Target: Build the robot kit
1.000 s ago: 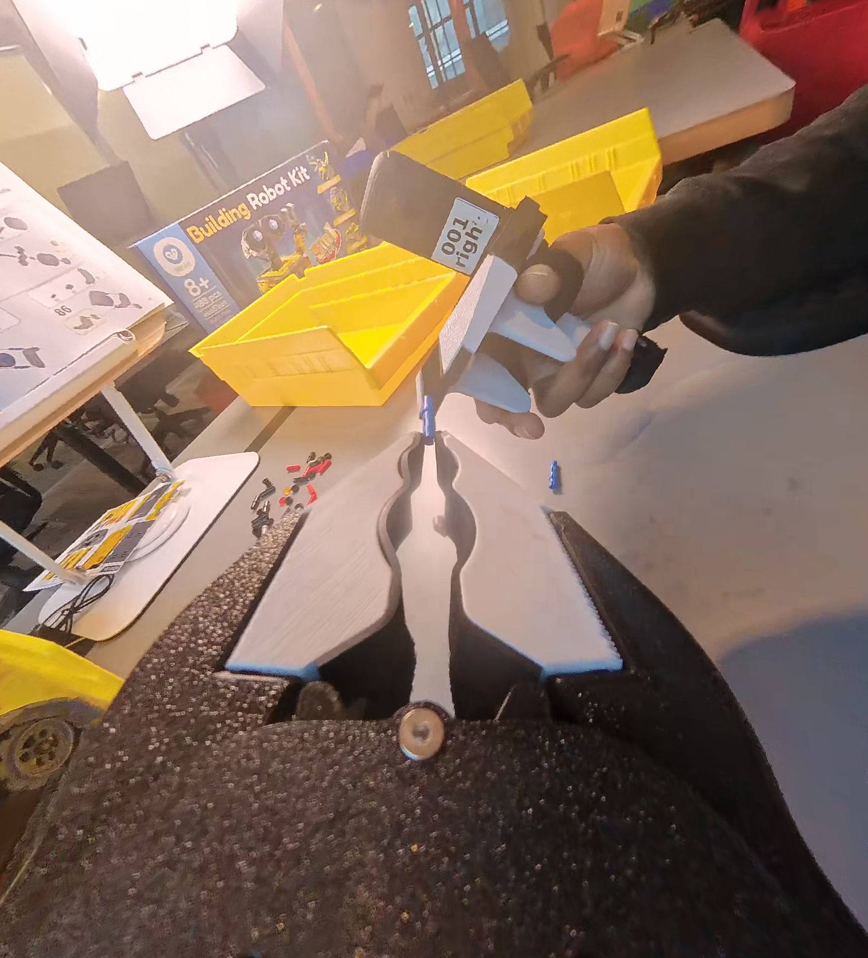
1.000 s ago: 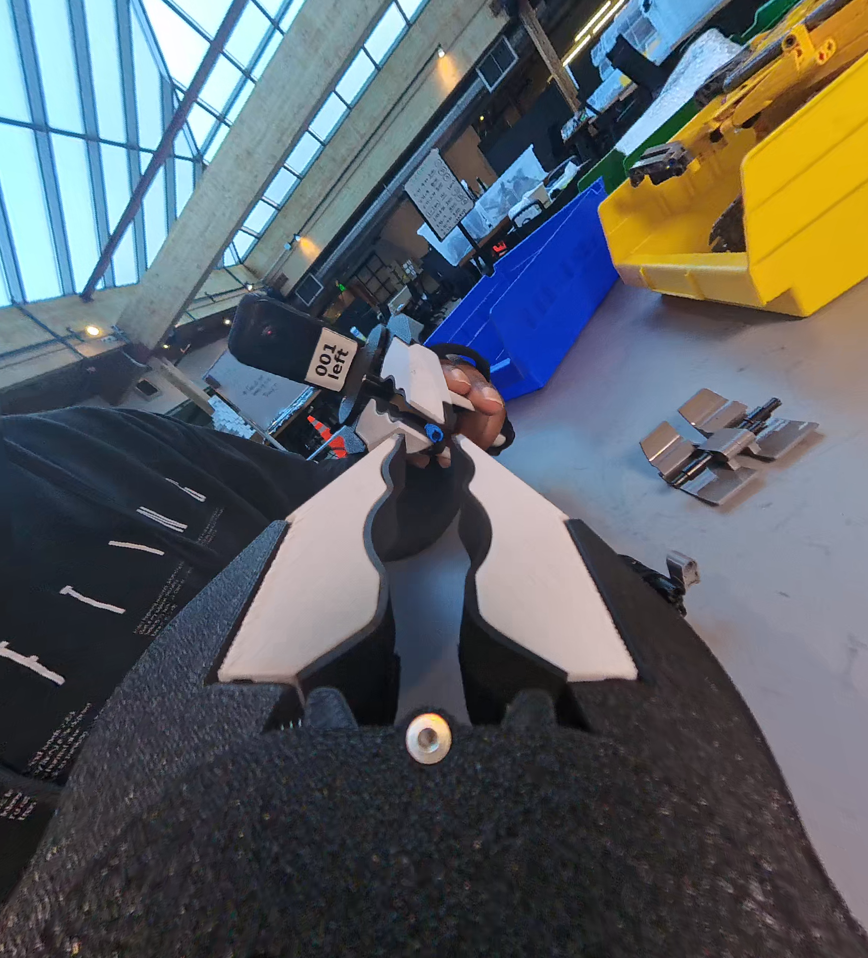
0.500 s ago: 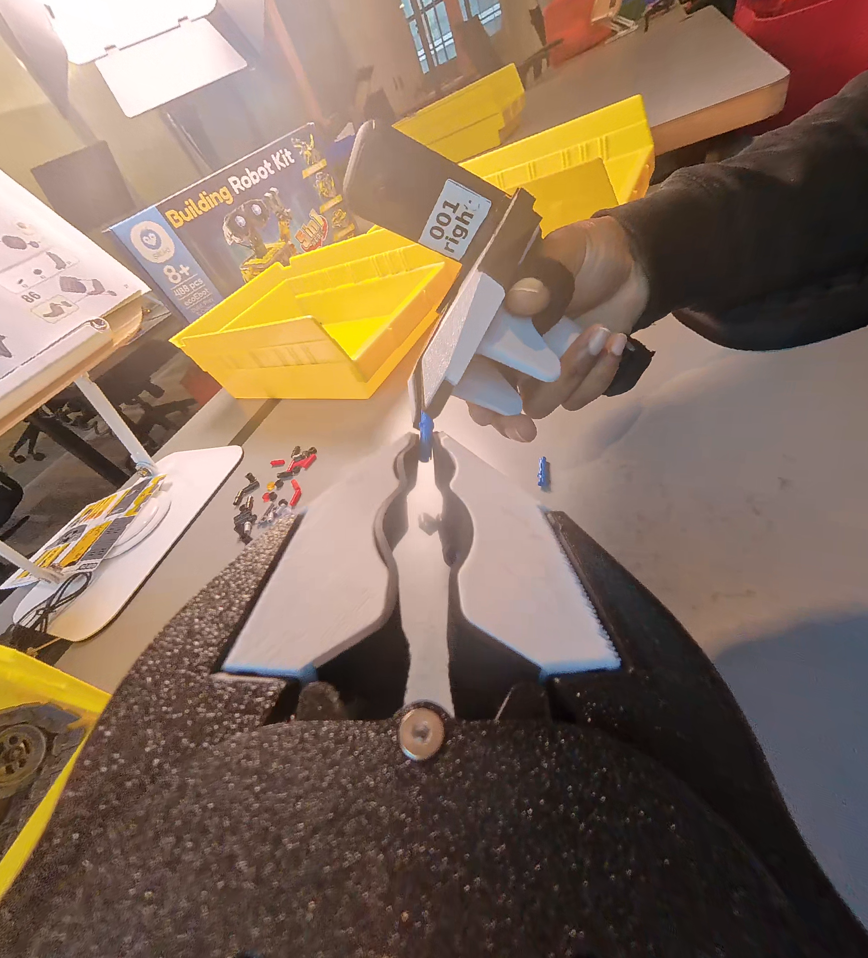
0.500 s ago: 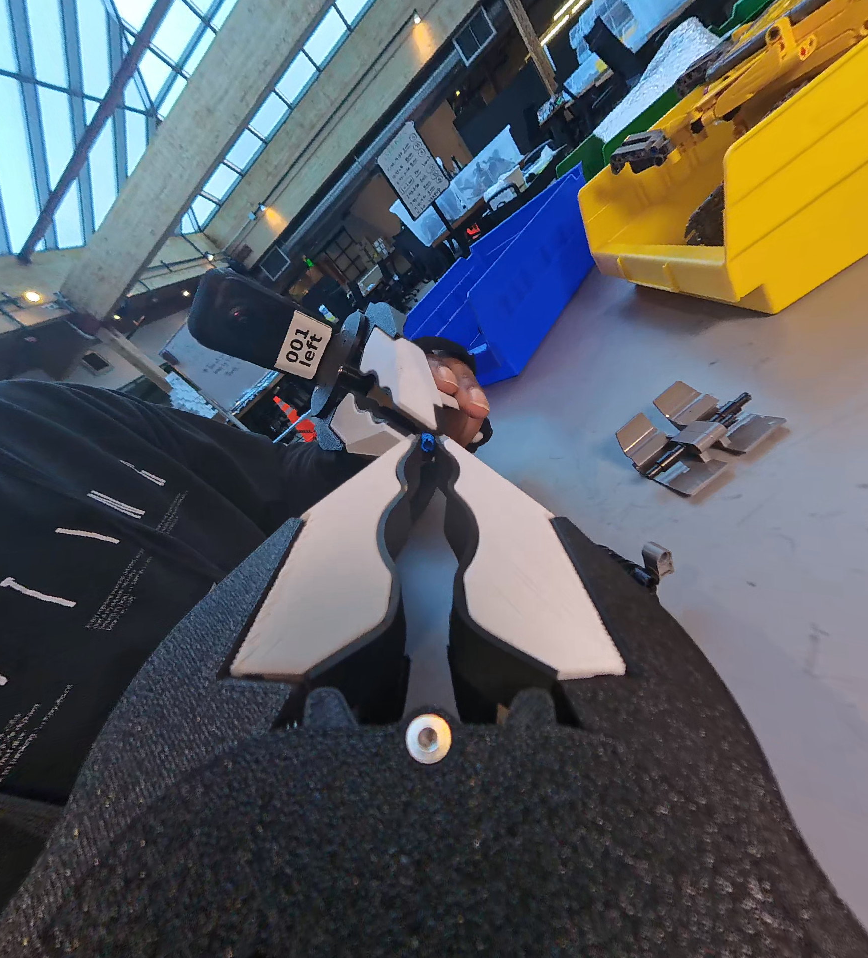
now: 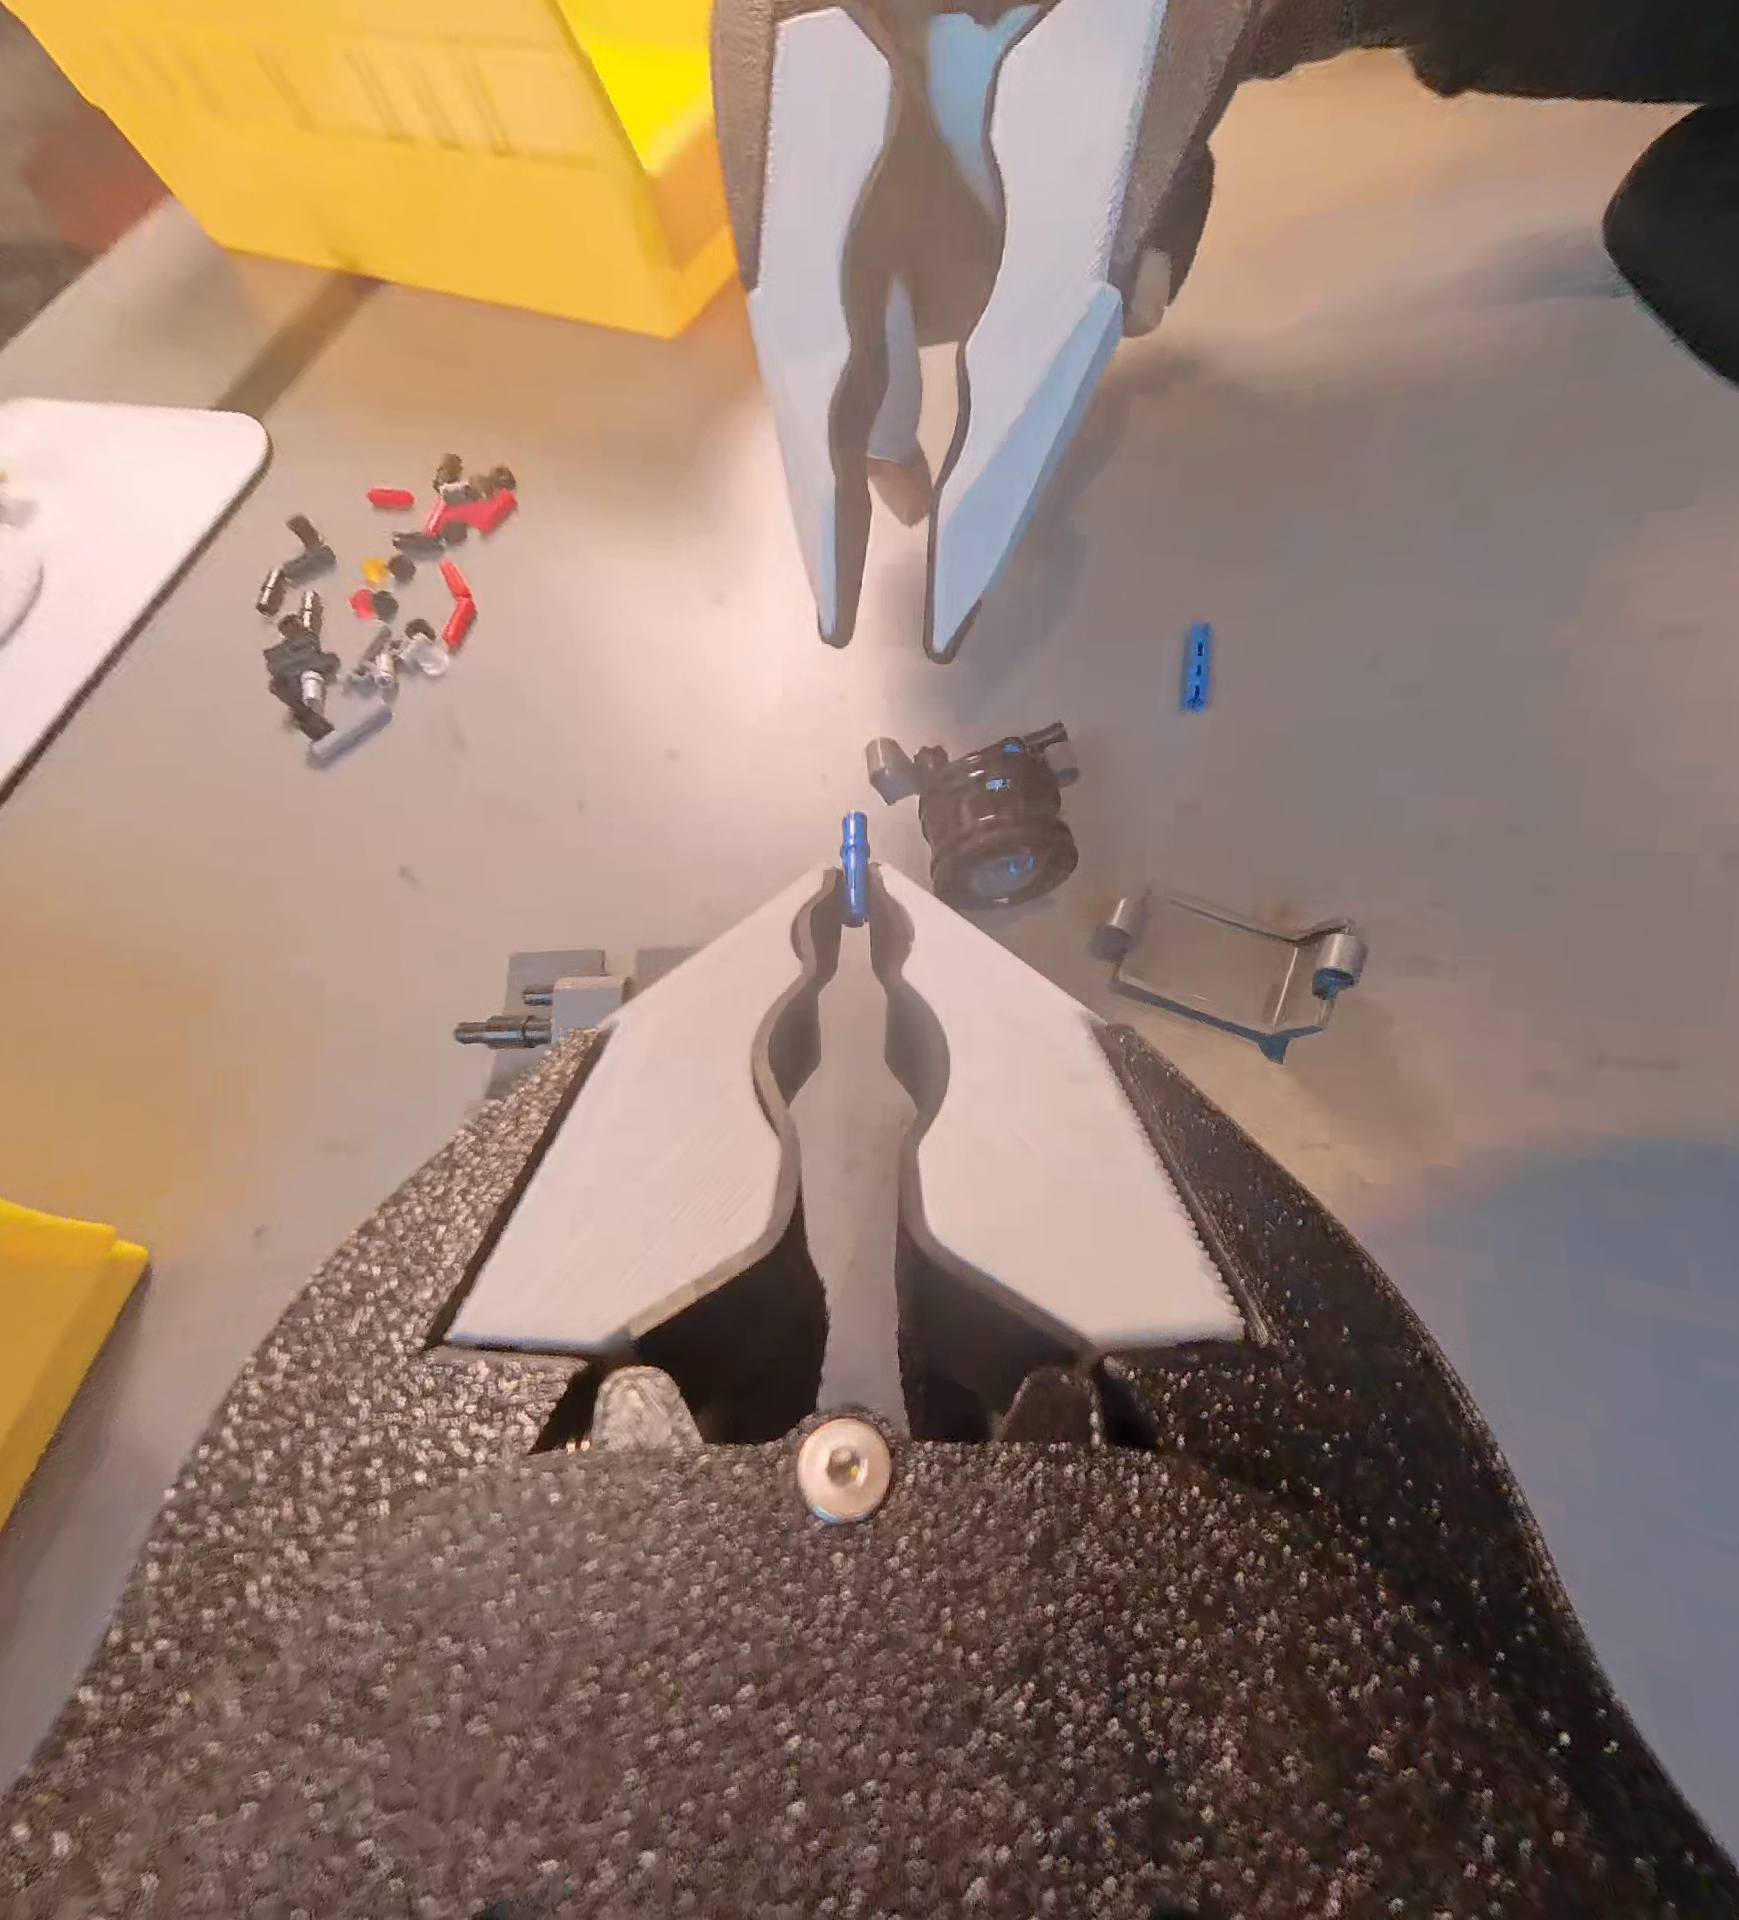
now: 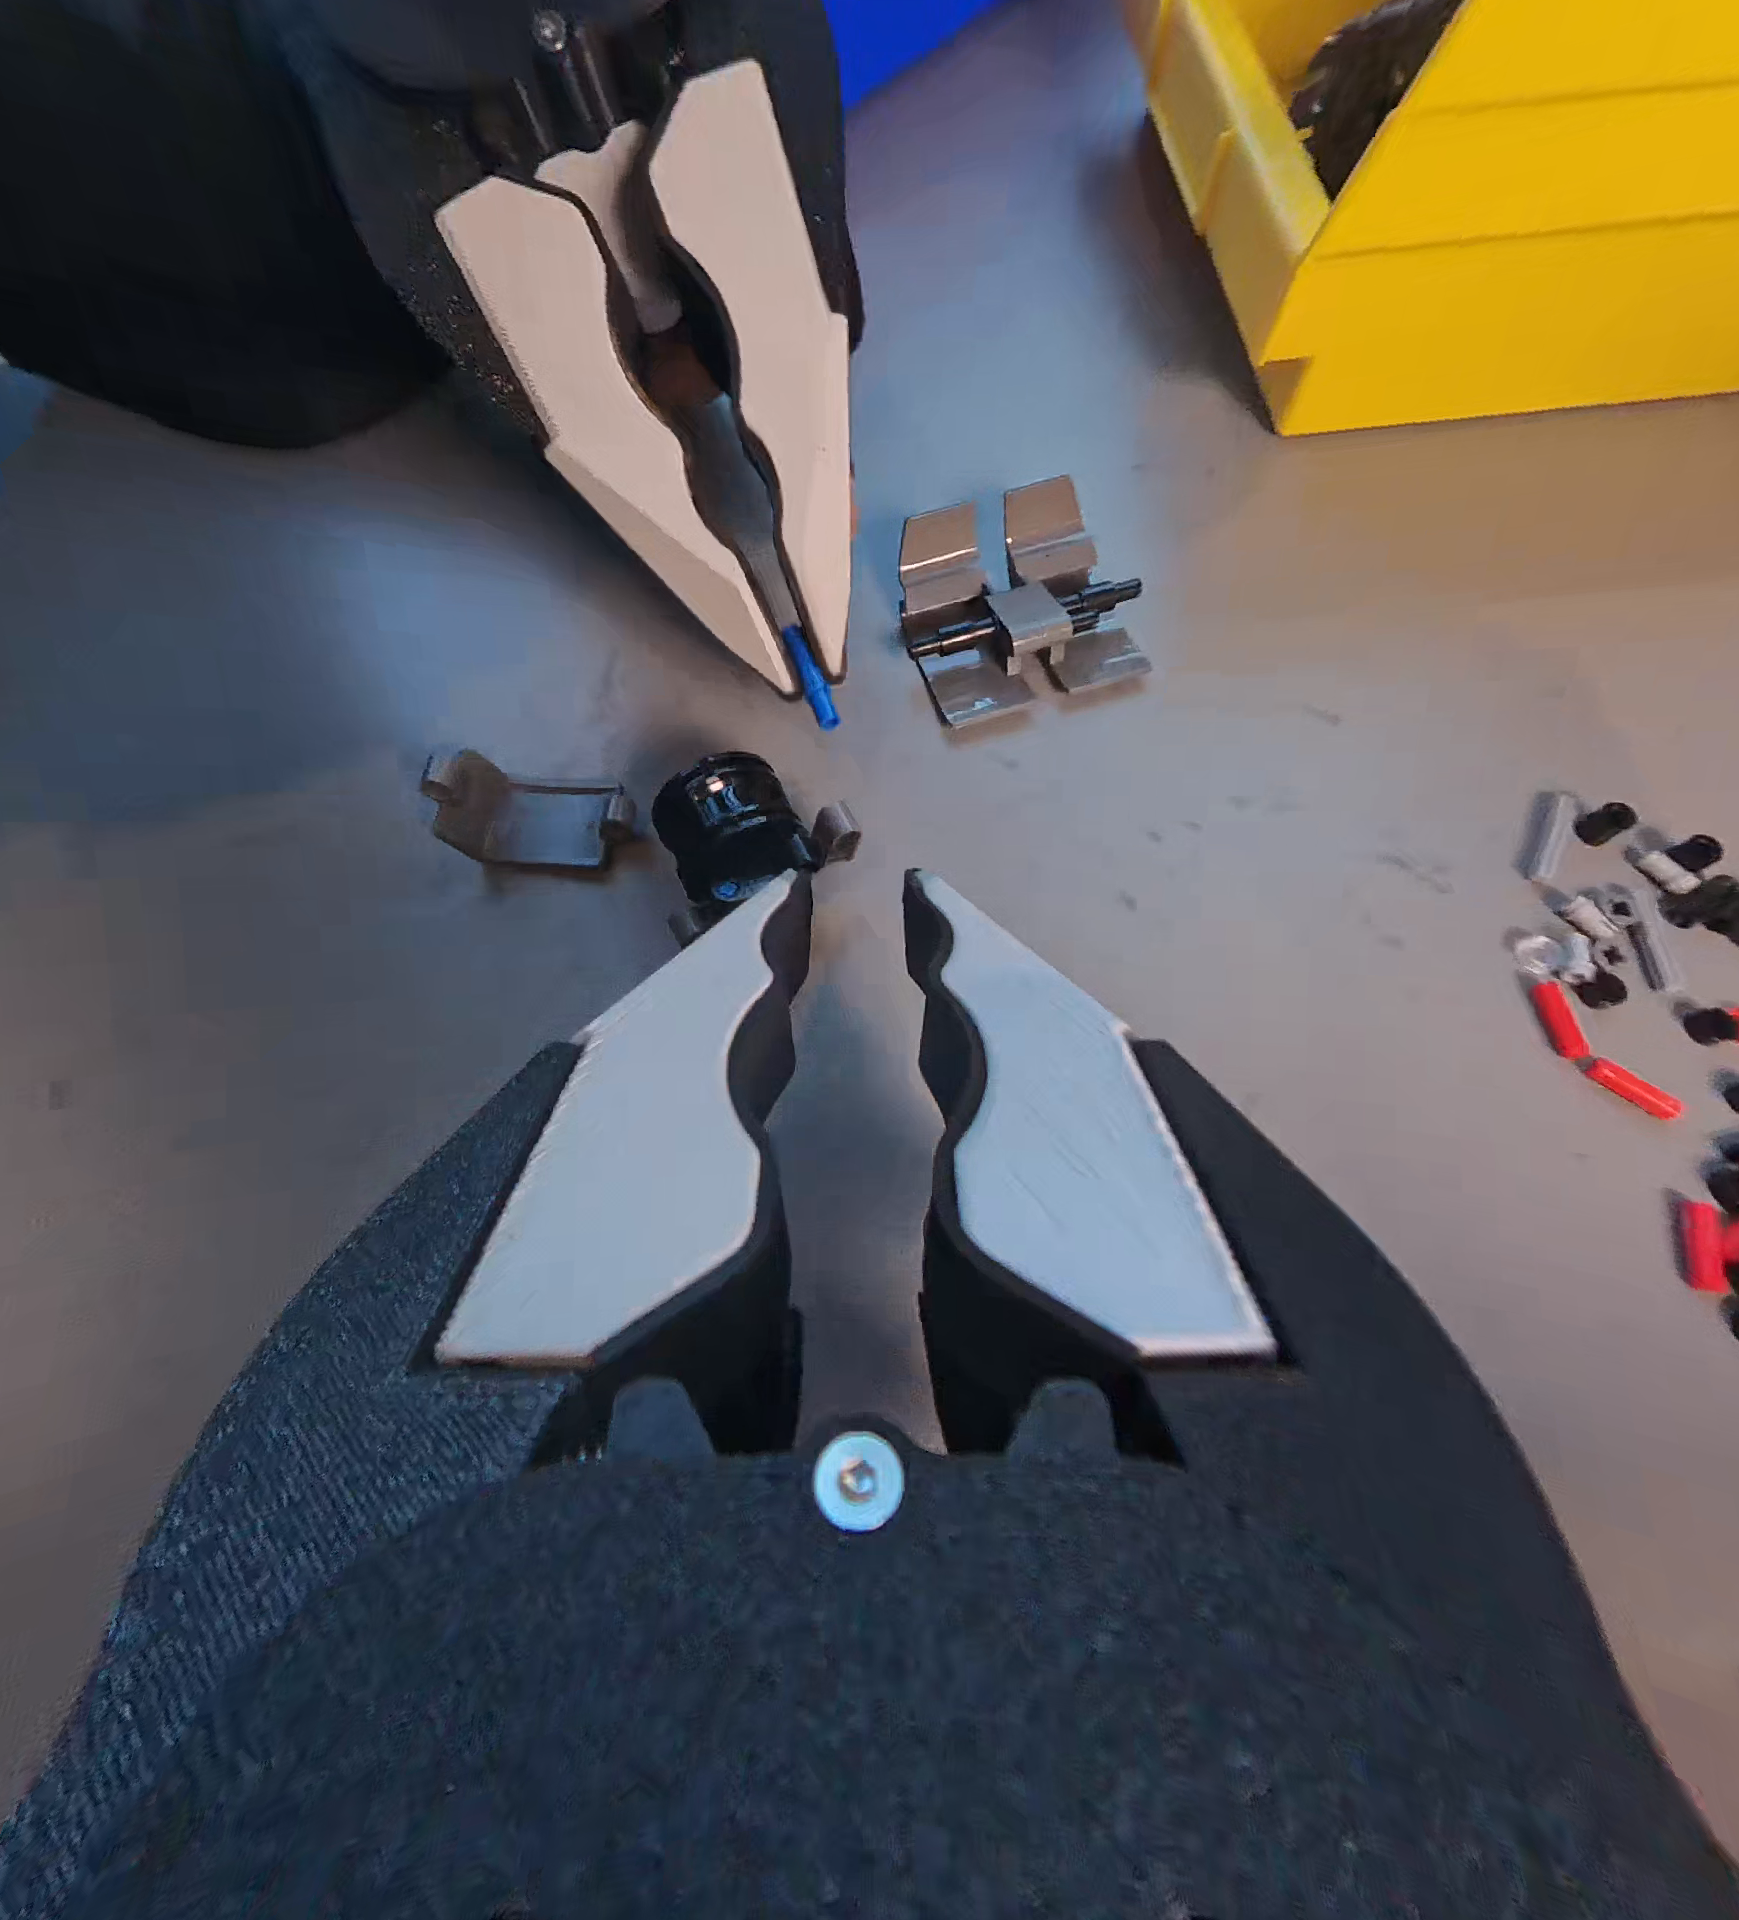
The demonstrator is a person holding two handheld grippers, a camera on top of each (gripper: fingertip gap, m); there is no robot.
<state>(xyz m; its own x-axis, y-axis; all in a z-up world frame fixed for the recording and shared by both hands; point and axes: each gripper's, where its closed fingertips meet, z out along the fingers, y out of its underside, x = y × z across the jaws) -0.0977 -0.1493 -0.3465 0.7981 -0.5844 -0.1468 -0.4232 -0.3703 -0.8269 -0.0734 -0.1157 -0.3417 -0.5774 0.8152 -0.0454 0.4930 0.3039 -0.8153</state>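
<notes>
Both tools lowered to table point(image 5: 1467, 935); left tool point(image 5: 852, 878) pinches blue pin point(image 5: 853, 854).

No writing, label, brand, number or sign can be read on anything in either wrist view at this moment

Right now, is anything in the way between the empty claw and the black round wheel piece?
Nothing visible. The open right claw hovers right beside the black round wheel piece; the small blue plastic pin sits farther off, pinched in the left claw.
</notes>
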